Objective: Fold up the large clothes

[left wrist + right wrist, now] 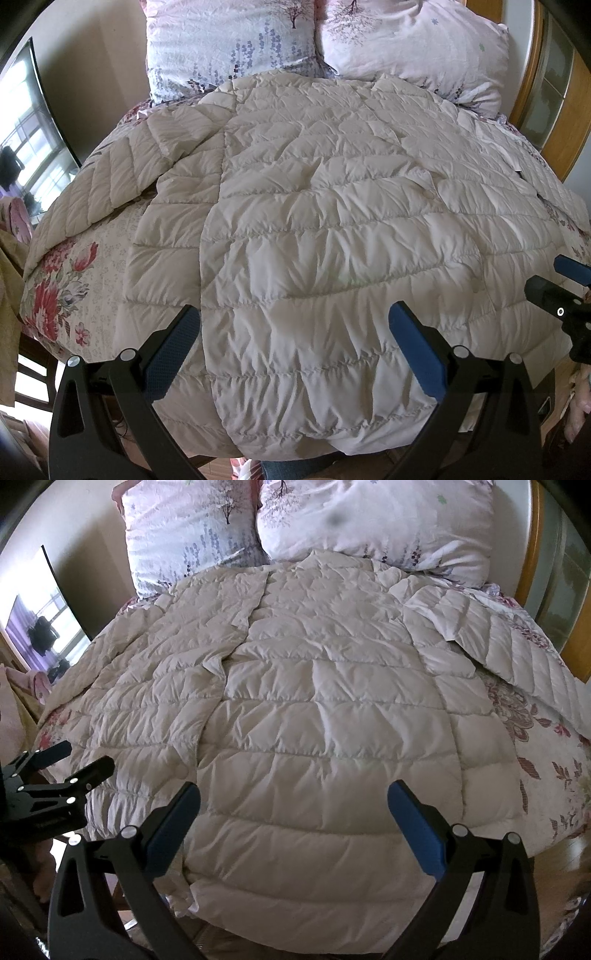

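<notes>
A large cream quilted down coat (314, 221) lies spread flat on the bed, its hem toward me and its collar end by the pillows; it also fills the right wrist view (314, 720). One sleeve (99, 181) stretches out to the left, the other sleeve (517, 642) to the right. My left gripper (293, 317) is open and empty, hovering above the hem. My right gripper (293, 797) is open and empty, also above the hem. The right gripper also shows at the right edge of the left wrist view (554, 277); the left gripper shows at the left edge of the right wrist view (85, 757).
The bed has a floral sheet (62, 280) showing left of the coat and right of it (546, 760). Two floral pillows (229, 48) (417, 44) stand against the headboard. A wooden frame (532, 85) rises at the right. A mirror (29, 122) leans at the left.
</notes>
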Demonstrator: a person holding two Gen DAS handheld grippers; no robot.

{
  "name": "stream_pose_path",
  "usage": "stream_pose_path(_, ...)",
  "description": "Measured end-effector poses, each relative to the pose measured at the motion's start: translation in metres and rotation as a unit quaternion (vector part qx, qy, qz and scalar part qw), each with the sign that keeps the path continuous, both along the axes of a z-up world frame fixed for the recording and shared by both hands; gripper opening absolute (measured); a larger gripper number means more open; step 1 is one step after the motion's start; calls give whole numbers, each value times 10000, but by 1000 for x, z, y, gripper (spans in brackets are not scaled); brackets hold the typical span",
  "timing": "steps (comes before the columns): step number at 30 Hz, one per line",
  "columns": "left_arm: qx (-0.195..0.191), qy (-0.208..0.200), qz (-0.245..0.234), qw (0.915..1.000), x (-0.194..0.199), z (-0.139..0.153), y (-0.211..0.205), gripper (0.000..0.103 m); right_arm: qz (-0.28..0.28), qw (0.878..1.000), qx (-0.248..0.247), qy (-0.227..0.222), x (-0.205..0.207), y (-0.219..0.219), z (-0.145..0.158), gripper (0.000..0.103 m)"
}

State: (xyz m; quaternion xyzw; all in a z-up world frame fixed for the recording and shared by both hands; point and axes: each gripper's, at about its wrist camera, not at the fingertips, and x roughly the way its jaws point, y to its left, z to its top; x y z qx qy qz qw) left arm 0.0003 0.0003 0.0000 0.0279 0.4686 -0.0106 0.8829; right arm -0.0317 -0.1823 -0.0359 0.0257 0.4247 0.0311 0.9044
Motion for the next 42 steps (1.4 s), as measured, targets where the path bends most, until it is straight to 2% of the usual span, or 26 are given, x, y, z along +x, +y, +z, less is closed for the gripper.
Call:
stream_pose_path(2, -7, -8, 8, 10000, 0, -1, 12, 102, -2, 10000, 19, -12, 1, 0, 1, 101)
stream_pose_path(13, -39, 96, 12, 9999, 12, 4, 12, 102, 42, 9996, 263, -65, 12, -5, 10, 101)
stream_pose_path(16, -112, 117, -52, 9999, 18, 8, 14, 102, 28, 9979, 621, -201, 20, -21, 16, 101)
stream_pose_path(18, -164, 82, -137, 9997, 23, 12, 14, 102, -79, 9935, 1086, -342, 26, -44, 18, 101)
stream_pose_path(21, -288, 25, -281, 9992, 32, 19, 13, 102, -644, 9806, 1775, -518, 34, -95, 20, 101)
stream_pose_path(24, -530, 19, -390, 9978, 43, 22, 14, 102, -1559, 9590, 2254, -725, 34, -157, 18, 101)
stream_pose_path(25, -625, 27, -411, 9972, 49, 23, 16, 102, -1893, 9485, 2417, -777, 33, -179, 17, 101)
stream_pose_path(26, -667, 26, -419, 9969, 52, 24, 16, 102, -2300, 9324, 2650, -863, 31, -208, 14, 100)
stream_pose_path(27, -695, 20, -423, 9967, 56, 24, 16, 102, -2531, 9227, 2766, -902, 29, -224, 11, 94)
stream_pose_path(29, -680, -18, -410, 9968, 65, 25, 17, 102, -3120, 8953, 3031, -956, 24, -267, 4, 84)
stream_pose_path(31, -711, -53, -404, 9966, 72, 25, 19, 102, -3802, 8611, 3227, -989, 14, -308, -5, 69)
stream_pose_path(32, -798, -69, -427, 9959, 77, 25, 21, 102, -4068, 8453, 3312, -1016, 9, -325, -10, 65)
stream_pose_path(33, -864, -69, -437, 9953, 79, 24, 23, 102, -4453, 8208, 3427, -1031, 0, -346, -17, 59)
stream_pose_path(34, -995, -58, -445, 9940, 84, 23, 26, 102, -4650, 8073, 3483, -1039, -6, -359, -21, 55)
stream_pose_path(36, -1230, -46, -433, 9915, 91, 21, 32, 102, -4910, 7874, 3567, -1084, -14, -381, -28, 52)
stream_pose_path(38, -1471, -90, -392, 9883, 98, 21, 39, 102, -5092, 7757, 3547, -1151, -21, -396, -33, 47)
stream_pose_path(40, -1540, -236, -283, 9874, 103, 22, 43, 102, -5210, 7646, 3592, -1222, -25, -415, -37, 33)
stream_pose_path(42, -1522, -452, -112, 9872, 107, 24, 48, 102, -5289, 7616, 3539, -1225, -26, -427, -38, 21)
